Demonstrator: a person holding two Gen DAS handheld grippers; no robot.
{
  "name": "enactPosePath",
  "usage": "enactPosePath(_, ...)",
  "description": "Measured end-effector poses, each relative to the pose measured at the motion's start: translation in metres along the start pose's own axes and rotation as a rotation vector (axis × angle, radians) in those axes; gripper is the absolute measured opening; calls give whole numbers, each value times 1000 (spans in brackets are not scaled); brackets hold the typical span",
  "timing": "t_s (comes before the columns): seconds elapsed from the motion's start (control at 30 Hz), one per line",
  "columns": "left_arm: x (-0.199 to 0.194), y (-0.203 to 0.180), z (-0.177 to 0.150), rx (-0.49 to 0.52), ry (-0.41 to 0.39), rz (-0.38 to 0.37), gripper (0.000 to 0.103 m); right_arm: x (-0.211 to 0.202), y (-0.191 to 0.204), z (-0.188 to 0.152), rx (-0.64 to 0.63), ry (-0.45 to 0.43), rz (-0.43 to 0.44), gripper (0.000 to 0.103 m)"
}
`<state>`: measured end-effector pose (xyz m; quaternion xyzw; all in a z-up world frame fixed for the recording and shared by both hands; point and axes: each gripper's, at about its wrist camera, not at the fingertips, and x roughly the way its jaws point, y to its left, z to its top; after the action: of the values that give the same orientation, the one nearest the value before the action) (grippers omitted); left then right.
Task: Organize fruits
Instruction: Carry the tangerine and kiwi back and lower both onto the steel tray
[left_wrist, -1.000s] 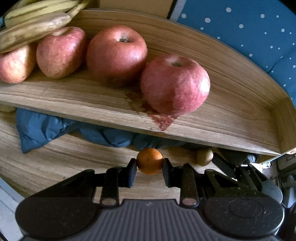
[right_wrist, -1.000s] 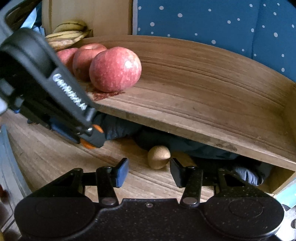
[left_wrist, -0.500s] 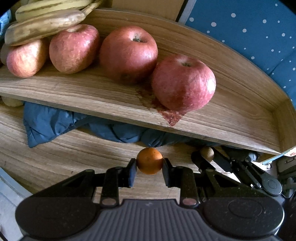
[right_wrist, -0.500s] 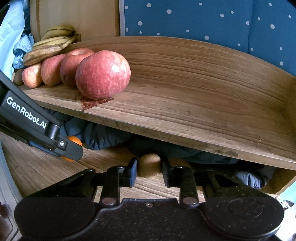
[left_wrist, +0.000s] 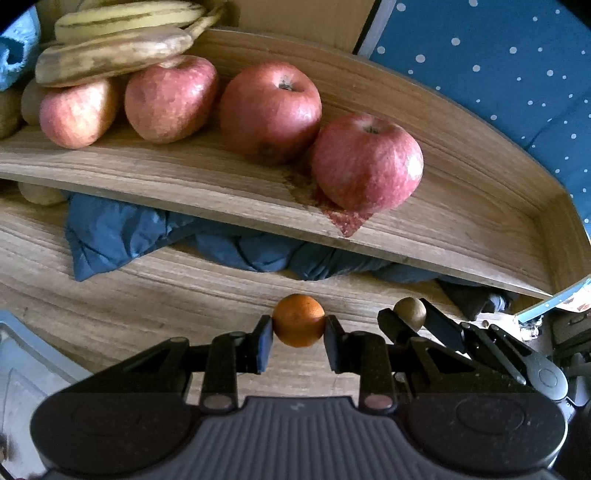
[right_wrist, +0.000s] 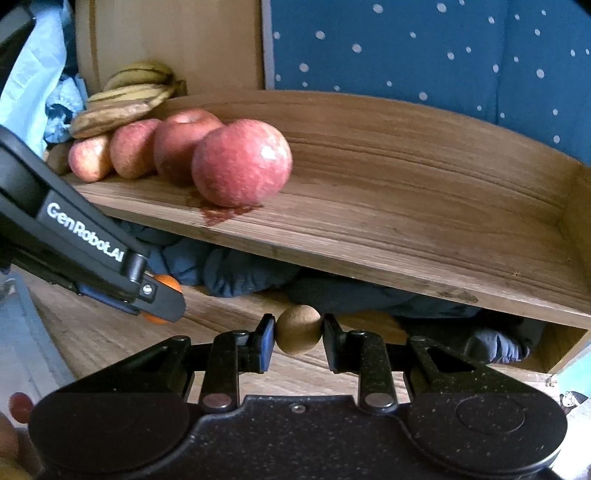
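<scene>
My left gripper (left_wrist: 298, 334) is shut on a small orange (left_wrist: 298, 319), held just above the wooden table. To its right, my right gripper (right_wrist: 298, 332) is shut on a small round brown fruit (right_wrist: 298, 328); that fruit (left_wrist: 409, 312) and the right gripper's fingers (left_wrist: 439, 326) also show in the left wrist view. The orange (right_wrist: 166, 284) peeks out behind the left gripper at the left of the right wrist view. Beyond both, a wooden tray (left_wrist: 461, 221) holds several red apples (left_wrist: 365, 162) in a row and bananas (left_wrist: 118, 55) at its left end.
A dark blue cloth (left_wrist: 118, 232) lies bunched under the tray's front edge. A blue dotted cushion (right_wrist: 443, 48) stands behind the tray. The tray's right half (right_wrist: 424, 206) is bare. A pale fruit (left_wrist: 40, 192) lies at the left under the tray.
My right gripper has closed onto the brown fruit, which lay loose between its open fingers before. The left gripper kept its grip on the orange and has drawn back a little from the tray.
</scene>
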<state>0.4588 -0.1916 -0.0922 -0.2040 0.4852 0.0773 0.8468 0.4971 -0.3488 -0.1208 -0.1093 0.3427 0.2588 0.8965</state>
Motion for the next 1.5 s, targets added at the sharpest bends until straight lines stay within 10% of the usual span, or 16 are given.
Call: enactPosePath(1.5,-62,129,-40,-241,-53,146,32,-35,138,6,-162,-4,274,29)
